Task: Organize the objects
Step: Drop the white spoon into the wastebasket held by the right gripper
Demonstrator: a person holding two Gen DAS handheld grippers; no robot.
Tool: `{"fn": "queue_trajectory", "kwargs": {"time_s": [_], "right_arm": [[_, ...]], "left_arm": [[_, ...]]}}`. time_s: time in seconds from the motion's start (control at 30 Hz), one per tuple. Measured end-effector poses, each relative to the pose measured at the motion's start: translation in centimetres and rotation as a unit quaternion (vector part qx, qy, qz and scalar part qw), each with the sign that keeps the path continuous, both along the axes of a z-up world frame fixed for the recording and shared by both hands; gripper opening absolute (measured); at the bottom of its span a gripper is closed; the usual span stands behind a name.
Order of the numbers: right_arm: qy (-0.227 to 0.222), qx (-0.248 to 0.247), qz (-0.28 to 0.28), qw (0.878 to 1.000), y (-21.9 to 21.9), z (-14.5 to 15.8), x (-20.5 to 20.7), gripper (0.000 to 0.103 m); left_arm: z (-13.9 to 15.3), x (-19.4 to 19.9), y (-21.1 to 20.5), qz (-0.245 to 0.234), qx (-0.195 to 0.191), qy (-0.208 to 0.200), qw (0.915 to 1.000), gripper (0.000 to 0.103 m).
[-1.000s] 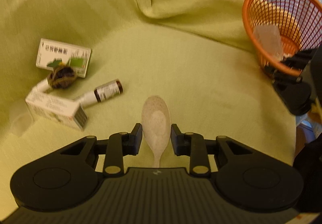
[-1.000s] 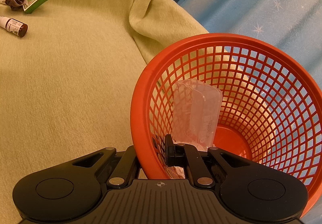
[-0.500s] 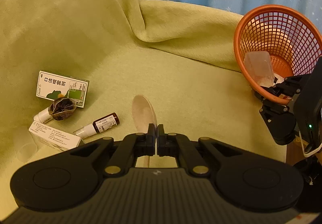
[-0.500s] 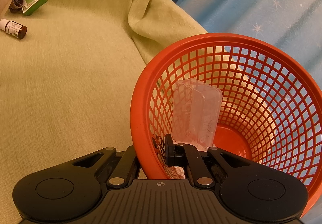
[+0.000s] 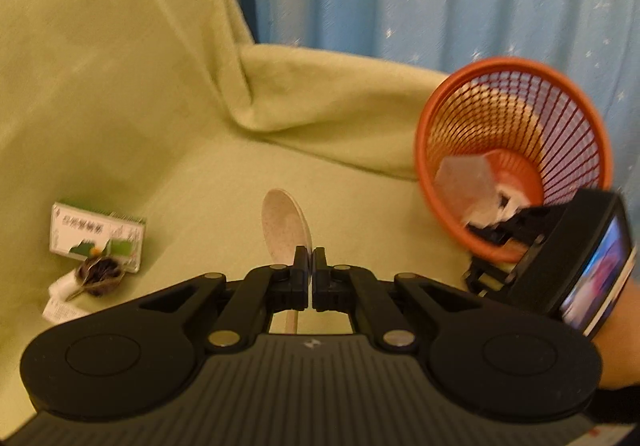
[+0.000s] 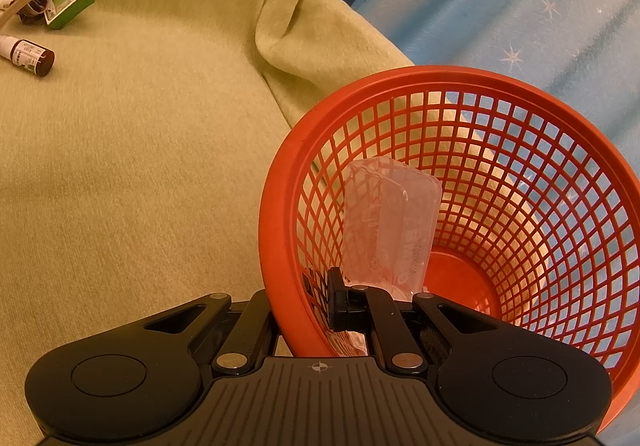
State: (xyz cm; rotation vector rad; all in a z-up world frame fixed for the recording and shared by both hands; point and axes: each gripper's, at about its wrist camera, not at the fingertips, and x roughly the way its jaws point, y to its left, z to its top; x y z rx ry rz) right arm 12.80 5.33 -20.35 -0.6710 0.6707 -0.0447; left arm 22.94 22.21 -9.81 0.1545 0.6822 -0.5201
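Speckled off-white plastic, the spoon [image 5: 285,224] is pinched by its handle between the pressed-together fingers of the left gripper [image 5: 310,278], bowl forward, above the green cloth [image 5: 200,181]. At right, the right gripper [image 6: 316,306] clamps the rim of the tilted orange mesh basket [image 6: 280,205], which holds a clear plastic box [image 6: 390,226]. A green-and-white carton [image 5: 96,238], a dark dried pod [image 5: 100,272] and a brown bottle [image 6: 28,57] lie well to the left.
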Motion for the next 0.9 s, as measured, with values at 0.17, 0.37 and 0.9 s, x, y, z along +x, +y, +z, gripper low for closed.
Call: {"fn": "queue_trajectory", "kwargs": {"time_s": [0.17, 0.37, 0.9], "right_arm": [[0.000, 0.000, 0.000, 1.000, 0.0, 0.0, 0.0, 0.003], [0.000, 0.001, 0.000, 1.000, 0.0, 0.0, 0.0, 0.003], [-0.003, 0.009, -0.003, 1.000, -0.1, 0.1, 0.1, 0.003]], "left_arm": [[2.4, 1.0, -1.9, -0.035, -0.030, -0.001, 0.9989, 0.000], [6.8, 2.4, -5.9, -0.097, -0.080, -0.017, 0.9919, 0.000], [9.7, 3.3, -11.0, -0.136, -0.145, -0.024, 0.9797, 0.039]]}}
